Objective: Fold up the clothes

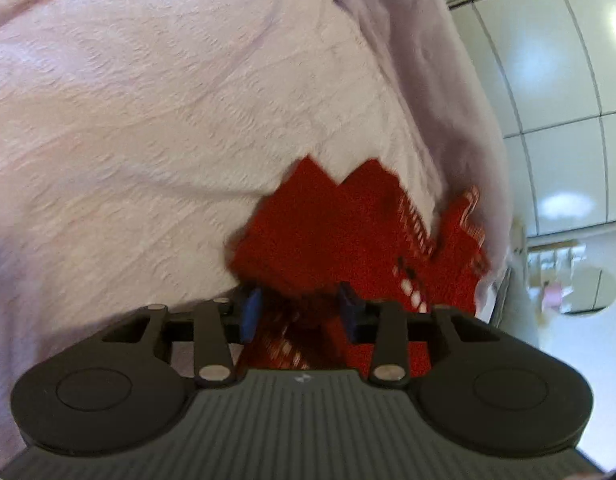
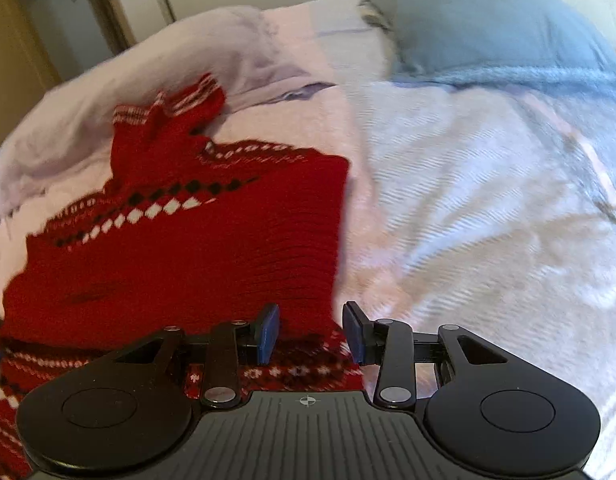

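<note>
Bedding in pale pink (image 2: 468, 184) covers the bed, and the red sweater (image 2: 196, 240) lies on its near left part, sleeve cuffs pointing toward the grey pillow (image 2: 488, 24) at the far end. Right gripper (image 2: 311, 334) straddles the sweater's near corner, jaws apart. Left gripper (image 1: 300, 312) has red knit between its jaws; whether it clamps I cannot tell

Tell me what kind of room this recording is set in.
Most likely a bedroom. The red sweater lies on a bed covered with a pale pink bedspread, a grey pillow sits at the far end, and white cupboard doors stand beside the bed.
</note>
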A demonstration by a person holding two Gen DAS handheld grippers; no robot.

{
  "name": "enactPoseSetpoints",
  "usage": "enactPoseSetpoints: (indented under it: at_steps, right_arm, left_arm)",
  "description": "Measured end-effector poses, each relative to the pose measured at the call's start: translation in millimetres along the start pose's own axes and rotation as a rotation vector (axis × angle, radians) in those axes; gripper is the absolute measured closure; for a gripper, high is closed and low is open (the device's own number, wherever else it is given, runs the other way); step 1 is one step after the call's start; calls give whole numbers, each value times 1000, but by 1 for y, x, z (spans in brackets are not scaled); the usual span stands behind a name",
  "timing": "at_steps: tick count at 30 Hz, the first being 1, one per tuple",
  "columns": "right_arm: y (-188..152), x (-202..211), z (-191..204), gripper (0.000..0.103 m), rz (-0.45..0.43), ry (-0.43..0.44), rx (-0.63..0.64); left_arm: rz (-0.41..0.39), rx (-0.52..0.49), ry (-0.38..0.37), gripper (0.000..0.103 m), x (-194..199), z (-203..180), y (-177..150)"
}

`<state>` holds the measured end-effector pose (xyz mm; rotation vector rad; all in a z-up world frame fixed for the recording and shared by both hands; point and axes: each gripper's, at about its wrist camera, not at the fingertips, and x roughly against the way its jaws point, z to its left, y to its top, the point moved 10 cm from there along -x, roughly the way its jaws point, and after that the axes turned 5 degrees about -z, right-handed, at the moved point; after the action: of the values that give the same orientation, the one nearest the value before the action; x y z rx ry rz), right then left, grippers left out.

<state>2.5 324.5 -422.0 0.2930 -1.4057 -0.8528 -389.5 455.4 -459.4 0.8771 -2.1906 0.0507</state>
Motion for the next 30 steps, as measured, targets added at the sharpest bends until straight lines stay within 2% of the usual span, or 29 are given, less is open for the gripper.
enactPoseSetpoints:
  at_steps: [3, 6, 9, 11, 12, 13, 14, 16, 17, 19, 20, 21, 22, 24, 25, 27, 29, 30]
  right_arm:
    - [2, -1, 16, 64, -17, 36, 42]
    - [-6, -4, 24, 64, 0, 31, 86]
    - [-16, -6, 23, 64, 16, 30, 68]
    - [-19, -6, 20, 64, 24, 27, 51]
    - [-21, -5, 19, 64, 30, 23, 48]
    - [-22, -5, 17, 64, 35, 18, 45]
    - [-23, -5, 16, 64, 40, 13, 43]
    - [-24, -3, 13, 64, 41, 5, 47]
    - [-24, -2, 11, 64, 41, 5, 46]
    - [-24, -1, 9, 64, 43, 2, 40]
    - [-25, -1, 8, 64, 45, 1, 35]
    - [-25, -1, 7, 64, 48, -1, 30]
    - [-25, -1, 5, 64, 50, -2, 25]
    - [-26, -1, 4, 64, 55, -3, 18]
    - [-26, -1, 4, 64, 58, -3, 15]
    - [-27, -2, 2, 64, 67, 0, 16]
    - [-27, 0, 0, 64, 68, 3, 17]
    - [-26, 1, -1, 64, 66, 5, 17]
  left_arm:
    - [-12, -65, 9, 80, -3, -8, 6]
    - [-35, -72, 48, 75, -5, -8, 5]
    - [-66, -72, 89, 70, -5, -7, 3]
    - [-86, -72, 116, 75, -6, -6, 2]
    - [-97, -72, 130, 90, -6, -6, 2]
    - [-113, -136, 154, 98, -6, -11, 2]
    - [-142, -317, 195, 98, -5, -27, 1]
    - [-215, -803, 271, 98, -5, -68, -15]
    - [-238, -1039, 290, 98, -6, -86, -29]
    - [-233, -1428, 271, 98, -14, -108, -69]
    - [-211, -1569, 249, 98, -19, -114, -87]
    - [-162, -1621, 212, 98, -24, -113, -101]
    - [-107, -1644, 178, 96, -29, -109, -112]
    - [15, -1596, 127, 95, -37, -95, -126]
    - [46, -1552, 113, 94, -39, -92, -125]
    - [66, -1438, 76, 91, -34, -94, -115]
    - [88, -1324, 27, 77, -27, -99, -106]
    - [105, -1266, -24, 72, -20, -105, -103]
